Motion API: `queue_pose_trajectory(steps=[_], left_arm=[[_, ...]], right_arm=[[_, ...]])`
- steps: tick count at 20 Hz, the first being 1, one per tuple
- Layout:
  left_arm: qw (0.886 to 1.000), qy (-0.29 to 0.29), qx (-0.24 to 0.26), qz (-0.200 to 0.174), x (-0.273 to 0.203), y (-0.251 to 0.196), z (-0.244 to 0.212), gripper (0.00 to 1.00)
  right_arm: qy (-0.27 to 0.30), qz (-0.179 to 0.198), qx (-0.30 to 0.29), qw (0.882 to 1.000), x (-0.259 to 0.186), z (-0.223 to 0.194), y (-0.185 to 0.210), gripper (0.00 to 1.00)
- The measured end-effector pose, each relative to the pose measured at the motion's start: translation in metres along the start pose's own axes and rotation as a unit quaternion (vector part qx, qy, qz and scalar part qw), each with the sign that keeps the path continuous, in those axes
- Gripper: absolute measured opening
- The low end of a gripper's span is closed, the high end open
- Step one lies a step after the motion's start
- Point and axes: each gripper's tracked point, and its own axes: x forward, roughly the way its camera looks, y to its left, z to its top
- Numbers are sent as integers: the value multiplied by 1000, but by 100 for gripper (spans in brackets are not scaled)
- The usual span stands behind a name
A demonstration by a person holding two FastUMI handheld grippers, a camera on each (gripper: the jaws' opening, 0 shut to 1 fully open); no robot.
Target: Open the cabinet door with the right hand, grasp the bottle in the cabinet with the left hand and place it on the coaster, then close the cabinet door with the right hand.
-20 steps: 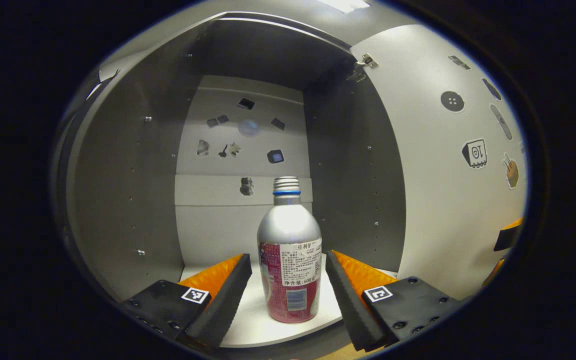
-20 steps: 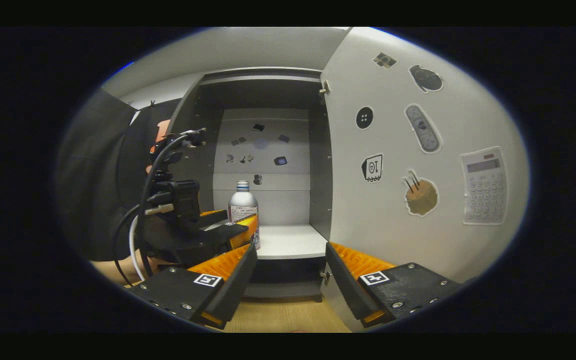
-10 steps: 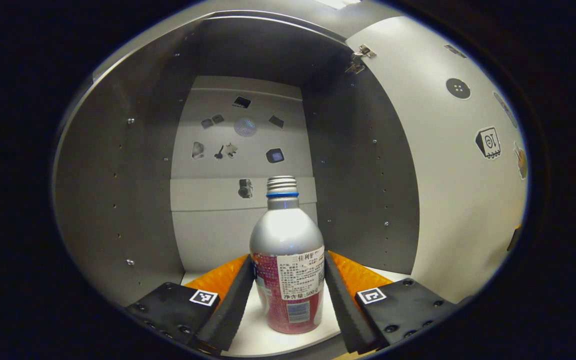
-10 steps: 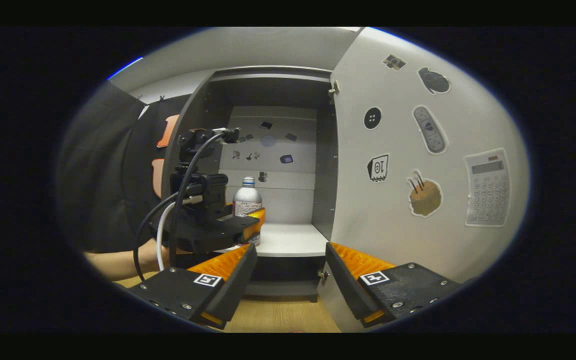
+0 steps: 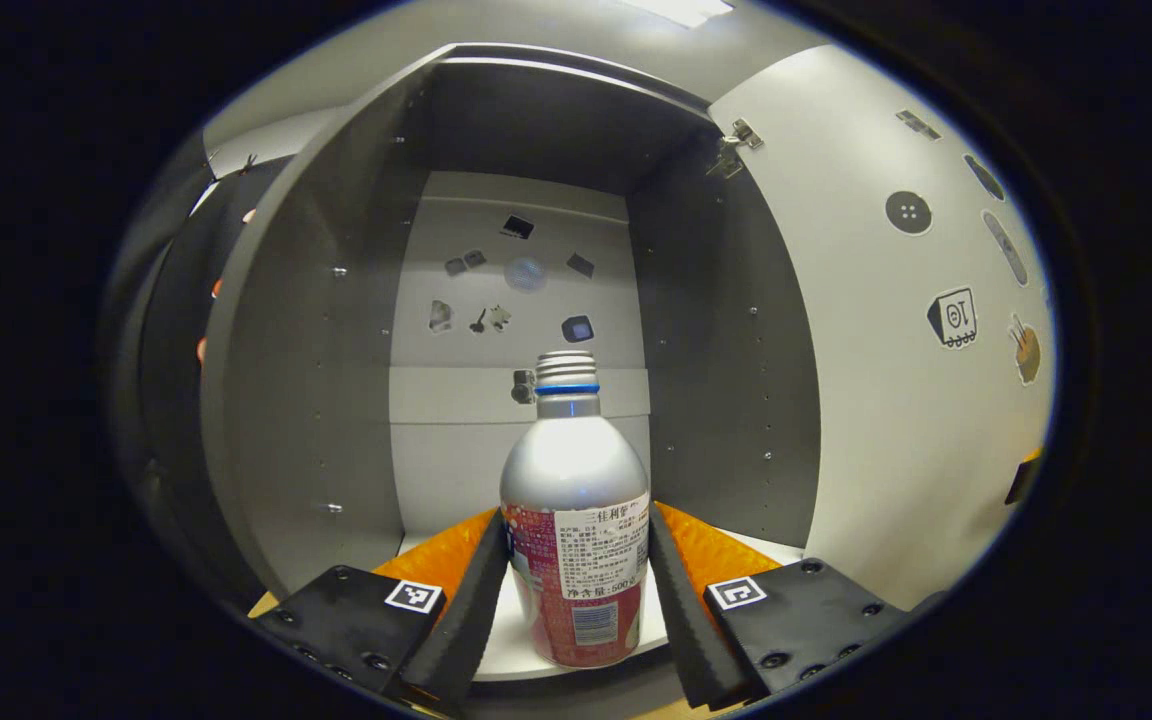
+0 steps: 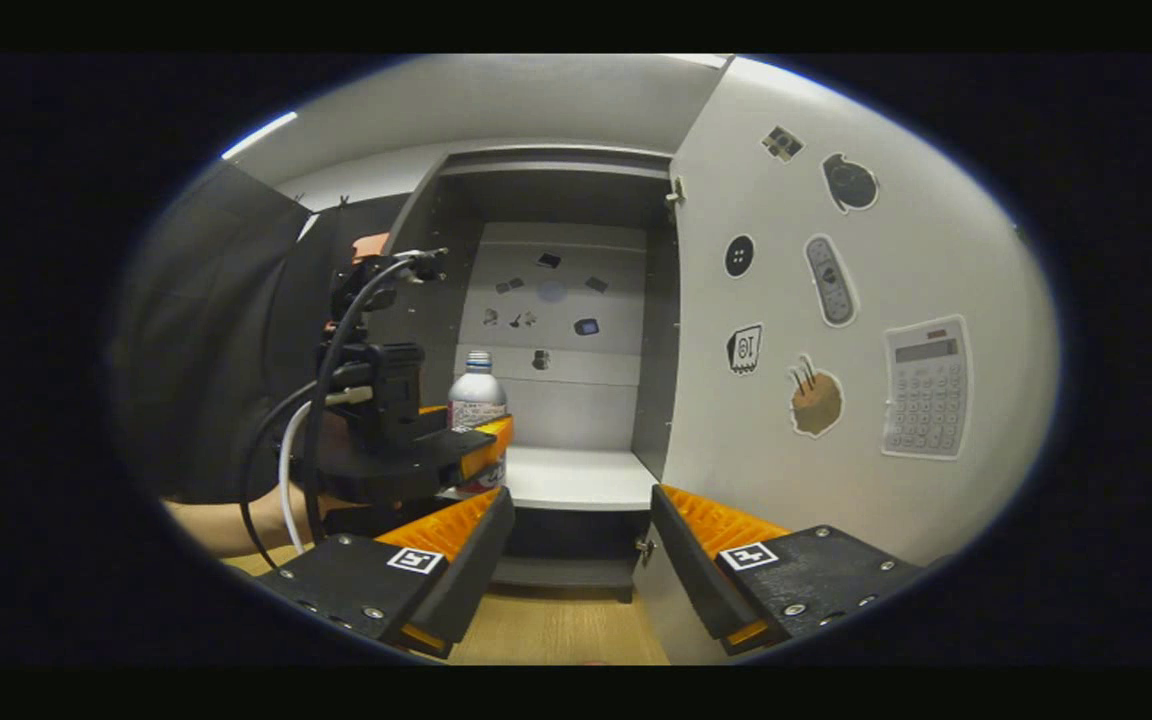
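In the left gripper view, the left hand-held gripper [image 5: 576, 590] sits nearest, its two fingers [image 5: 471, 590] pressed against either side of the bottle [image 5: 576, 520], clenched on the labelled lower body. The bottle stands upright between them, at the near edge of the white shelf [image 5: 511, 640] inside the cabinet [image 5: 326, 380]. Its silver shoulder and capped neck rise above the fingers. Whether its base rests on the shelf or is just clear of it cannot be told.

Past the bottle, the cabinet's grey side walls run back to a pale rear panel carrying small stickers [image 5: 526, 272]. To the right, the cabinet door [image 5: 896, 400] is swung wide open on its hinge [image 5: 736, 135], with more stickers on its inner face.

In the right gripper view, the right hand-held gripper [image 6: 576, 560] is nearest, released, its fingers spread with nothing between them, held above the wooden counter [image 6: 556, 630] in front of the cabinet. Farther off on the left, the left hand-held gripper [image 6: 481, 455] with its cables reaches to the shelf's near left part, grasping the bottle [image 6: 477, 390]. The open door [image 6: 836, 330] stands to the right.
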Motion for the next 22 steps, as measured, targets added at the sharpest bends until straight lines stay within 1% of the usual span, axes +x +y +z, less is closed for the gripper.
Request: queue_pose_trajectory(steps=[4, 7, 12, 14, 17, 19, 22], left_arm=[[999, -4, 10, 32, -56, 17, 5, 80], [999, 0, 15, 40, -101, 27, -2, 81], [999, 26, 5, 34, -167, 45, -35, 82], [999, 37, 4, 23, -186, 51, -47, 82], [999, 38, 3, 5, -211, 60, -60, 82], [999, 34, 6, -5, -228, 65, -71, 82], [999, 25, 11, -16, -251, 67, -91, 82]], right_arm=[[-6, 33, -6, 999, -12, -1, 16, 85], [-12, 34, 10, 999, -23, 2, 29, 86], [-28, 16, 28, 999, -45, 13, 59, 85], [-29, 10, 26, 999, -53, 13, 76, 86], [-24, -7, 14, 1000, -67, 8, 100, 85], [-19, -14, -5, 1000, -80, 3, 116, 85], [-5, -40, -33, 999, -95, -10, 126, 86]])
